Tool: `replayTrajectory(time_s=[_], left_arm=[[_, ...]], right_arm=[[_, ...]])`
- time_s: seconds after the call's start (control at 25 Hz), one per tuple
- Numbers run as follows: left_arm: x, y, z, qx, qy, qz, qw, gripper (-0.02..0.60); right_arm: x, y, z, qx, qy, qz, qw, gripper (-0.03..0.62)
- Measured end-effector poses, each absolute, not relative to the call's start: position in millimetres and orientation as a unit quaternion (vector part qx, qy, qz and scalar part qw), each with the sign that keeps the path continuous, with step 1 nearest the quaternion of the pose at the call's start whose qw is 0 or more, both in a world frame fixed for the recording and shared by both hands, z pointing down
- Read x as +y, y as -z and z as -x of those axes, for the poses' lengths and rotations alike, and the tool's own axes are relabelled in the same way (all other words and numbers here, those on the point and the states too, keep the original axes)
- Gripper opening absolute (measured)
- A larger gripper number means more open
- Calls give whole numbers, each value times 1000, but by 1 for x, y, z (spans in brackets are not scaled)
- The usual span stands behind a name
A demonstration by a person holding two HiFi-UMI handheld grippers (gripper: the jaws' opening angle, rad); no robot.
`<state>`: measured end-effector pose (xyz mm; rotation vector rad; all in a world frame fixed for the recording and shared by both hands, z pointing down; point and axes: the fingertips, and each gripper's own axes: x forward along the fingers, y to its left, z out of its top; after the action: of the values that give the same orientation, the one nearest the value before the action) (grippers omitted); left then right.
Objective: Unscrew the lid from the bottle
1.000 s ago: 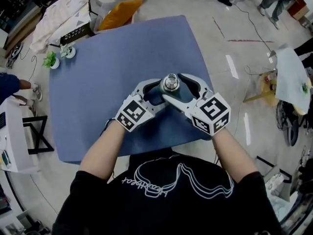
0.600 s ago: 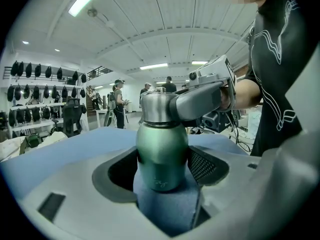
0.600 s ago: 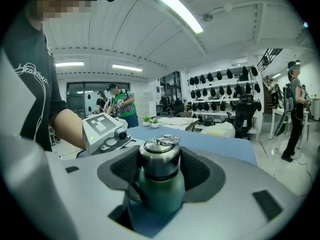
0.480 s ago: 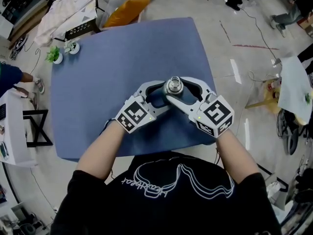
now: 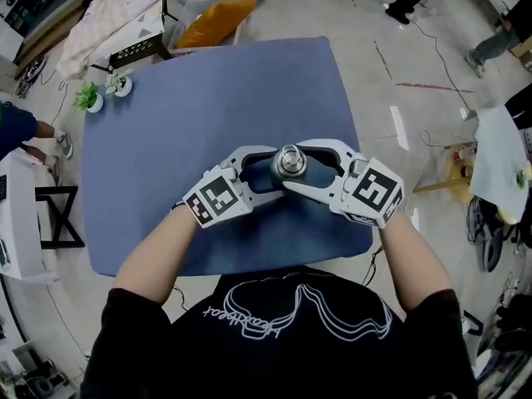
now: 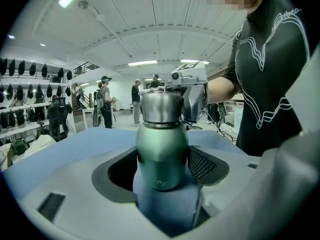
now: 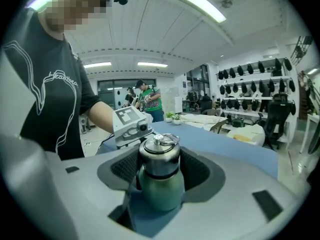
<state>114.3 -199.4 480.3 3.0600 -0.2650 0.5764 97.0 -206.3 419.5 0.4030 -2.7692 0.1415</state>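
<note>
A green bottle (image 5: pixel 276 171) with a steel lid (image 5: pixel 290 160) stands upright near the front middle of the blue table (image 5: pixel 208 98). My left gripper (image 5: pixel 273 169) reaches in from the left. In the left gripper view its pads (image 6: pixel 202 164) press on the green body (image 6: pixel 162 151) below the lid (image 6: pixel 161 106). My right gripper (image 5: pixel 298 165) comes from the right at lid height. Its jaws have just been closing, and in the right gripper view the lid (image 7: pixel 159 156) sits gripped between its pads (image 7: pixel 192 169), above the green body (image 7: pixel 161 189).
Two small potted plants (image 5: pixel 87 100) stand at the table's far left corner. Beyond the table lie a white cloth (image 5: pixel 108 19) and a bin with a yellow cushion (image 5: pixel 212 15). The table's front edge (image 5: pixel 249 260) is close to the person's body. People stand in the background.
The right gripper has rolled and its jaws have narrowed onto the lid. Both marker cubes have shifted slightly outward. The bottle stays where it was.
</note>
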Motion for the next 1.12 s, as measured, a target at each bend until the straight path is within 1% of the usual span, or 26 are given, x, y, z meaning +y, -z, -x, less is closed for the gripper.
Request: replayTrajectory(time_s=[0.32,0.6,0.72,0.76,0.8,0.92,1.12], left_arm=[[-197,-480,-115,-26,-191,-981,2,318],[-196,-481,-113,-6,-199,-980,2,318],[-195,-481,-114,-15,-197,-980,8,318],[-196,-481,-114,-18,-198,-980,9,318],[-196,-481,-113,-21,-199,-980,10,318],[-196,-481,-112,-36,-199,-979,17,318],[-196,-480,-113,-83,-193,-977,32,318]], right_arm=[[-198,-419,-96,-978,-8,5,206,259],[-197,-419,-93,-977,-21,68,203,261],[-198,-418,-95,-980,-26,44,192,262],[-199,-415,-95,-982,-31,31,182,281],[-200,-413,-95,-985,-38,16,170,323],[-199,-407,-98,-986,-47,-29,157,357],[-202,-408,-104,-976,-52,-148,150,350]])
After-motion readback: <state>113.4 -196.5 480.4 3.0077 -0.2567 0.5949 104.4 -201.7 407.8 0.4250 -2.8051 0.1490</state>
